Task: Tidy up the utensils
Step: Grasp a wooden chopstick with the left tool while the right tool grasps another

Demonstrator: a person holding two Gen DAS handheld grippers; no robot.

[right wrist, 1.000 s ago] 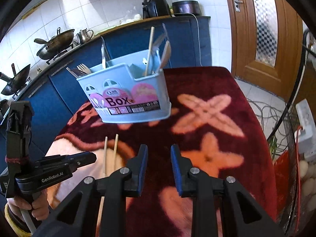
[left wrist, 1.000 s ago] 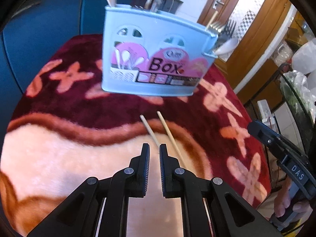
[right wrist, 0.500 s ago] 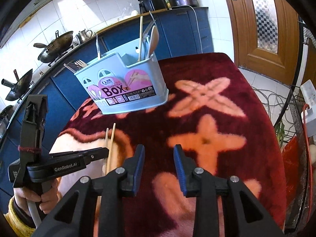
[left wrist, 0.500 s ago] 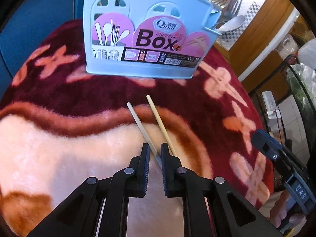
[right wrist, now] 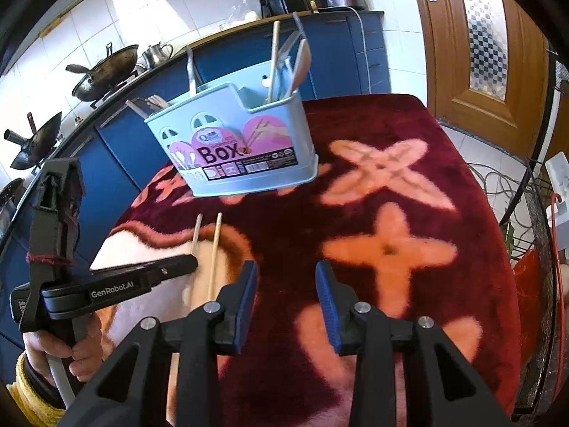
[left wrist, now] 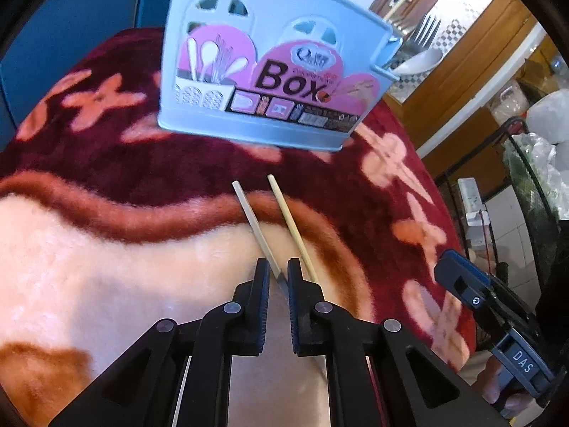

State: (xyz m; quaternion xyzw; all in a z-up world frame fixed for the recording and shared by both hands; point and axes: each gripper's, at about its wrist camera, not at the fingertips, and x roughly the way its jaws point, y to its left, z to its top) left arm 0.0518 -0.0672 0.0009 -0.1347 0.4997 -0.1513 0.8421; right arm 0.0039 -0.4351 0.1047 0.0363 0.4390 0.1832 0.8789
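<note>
A light blue utensil box (left wrist: 270, 82) labelled "Box" stands on the red flowered table cover; it also shows in the right wrist view (right wrist: 245, 149), holding spoons, forks and a chopstick. Two chopsticks lie on the cover before it: a pale one (left wrist: 254, 224) and a yellower one (left wrist: 290, 222), also seen from the right (right wrist: 214, 256). My left gripper (left wrist: 278, 274) has its jaws narrowly apart around the pale chopstick's near part. My right gripper (right wrist: 286, 277) is open and empty above the cover, right of the chopsticks.
The table cover (right wrist: 391, 213) ends at the right near a wire rack (right wrist: 540, 249) with cables. Blue cabinets (right wrist: 334, 53) with woks and kettles stand behind. A wooden door (right wrist: 476, 35) is at the back right.
My left gripper has moved forward and down until its jaws straddle the pale chopstick. My right gripper has opened a little wider and stayed near its place.
</note>
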